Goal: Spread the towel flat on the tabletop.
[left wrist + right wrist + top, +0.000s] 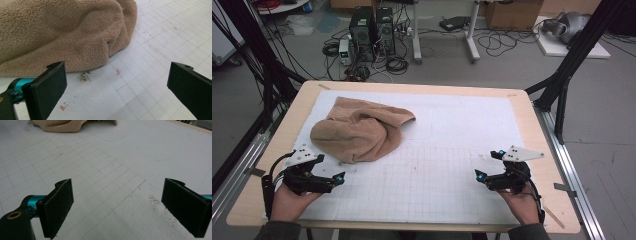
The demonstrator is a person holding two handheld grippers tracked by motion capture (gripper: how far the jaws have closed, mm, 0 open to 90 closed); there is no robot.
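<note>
**Towel untouched, work not yet begun**

I am holding both jaws wide and empty. The towel [359,131] is lying crumpled on the worktop's [532,120] far left, just ahead of my left gripper [328,175]; my right gripper [488,165] is hovering well apart over open mat [452,140], away from every edge.

Beyond your table [532,107] you see a grey floor [512,70] strewn with black cables [499,42]. Two dark computer towers [372,32] stand far left of centre, white desk legs [471,35] beside them, cardboard boxes [512,12] far right. Black frame struts [579,47] rise at both sides.
</note>
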